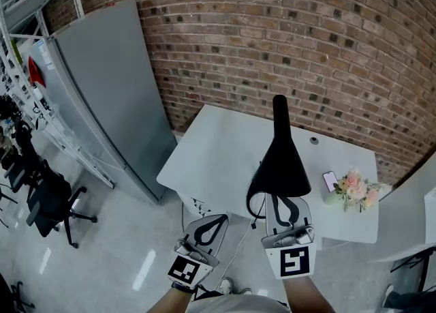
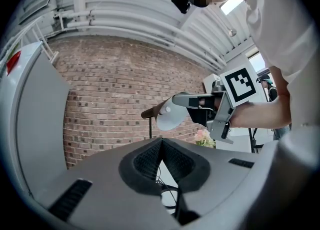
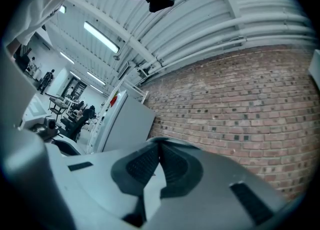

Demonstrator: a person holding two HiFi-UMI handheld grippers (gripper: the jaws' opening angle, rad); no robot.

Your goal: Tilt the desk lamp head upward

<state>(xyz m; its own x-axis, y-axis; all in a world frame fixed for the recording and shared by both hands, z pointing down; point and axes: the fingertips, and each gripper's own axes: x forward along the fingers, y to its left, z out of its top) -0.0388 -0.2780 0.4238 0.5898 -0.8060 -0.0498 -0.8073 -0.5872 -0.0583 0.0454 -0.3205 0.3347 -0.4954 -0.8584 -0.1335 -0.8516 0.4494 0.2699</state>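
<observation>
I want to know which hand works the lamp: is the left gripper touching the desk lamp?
No, the left gripper hangs by the near edge of the white table, apart from the desk lamp.

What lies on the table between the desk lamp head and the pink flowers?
A small phone lies between lamp head and flowers, close beside the flowers; the head view shows it.

Open tabletop (image 1: 216, 149) left of lamp (image 1: 281, 165)

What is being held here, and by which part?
The right gripper pinches the lamp shade at its near rim. The left gripper is shut on nothing.
</observation>
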